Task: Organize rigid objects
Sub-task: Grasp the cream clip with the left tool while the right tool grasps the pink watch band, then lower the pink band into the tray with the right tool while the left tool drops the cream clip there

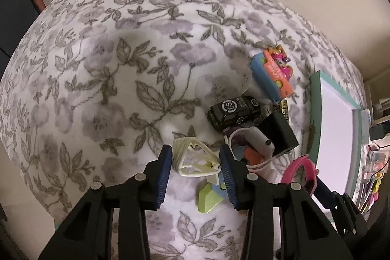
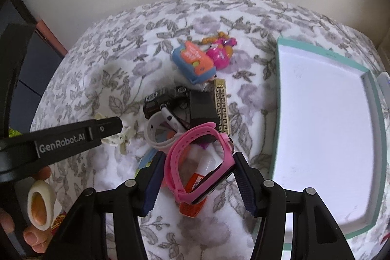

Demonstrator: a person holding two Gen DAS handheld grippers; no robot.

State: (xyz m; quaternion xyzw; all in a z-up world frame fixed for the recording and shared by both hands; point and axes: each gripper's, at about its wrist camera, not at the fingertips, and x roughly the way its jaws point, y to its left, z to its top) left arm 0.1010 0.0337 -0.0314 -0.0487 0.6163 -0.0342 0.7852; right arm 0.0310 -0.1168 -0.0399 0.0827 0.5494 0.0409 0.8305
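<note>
Pink watch (image 2: 195,162) sat clamped in the right gripper (image 2: 195,174), lower centre of frame, hiding an orange item beneath. The left gripper (image 1: 196,162) pinched a cream hair clip (image 1: 195,160); its far arm blocked that clip in the right view.

Both wrist fisheyes look steeply down, close over the floral cloth (image 1: 97,79). Left cam sits left of the toy pile (image 1: 243,118), right cam nearer the teal-rimmed tray (image 2: 375,113). Shared: pile, tray, cloth; right view also catches the left gripper (image 2: 114,126).
</note>
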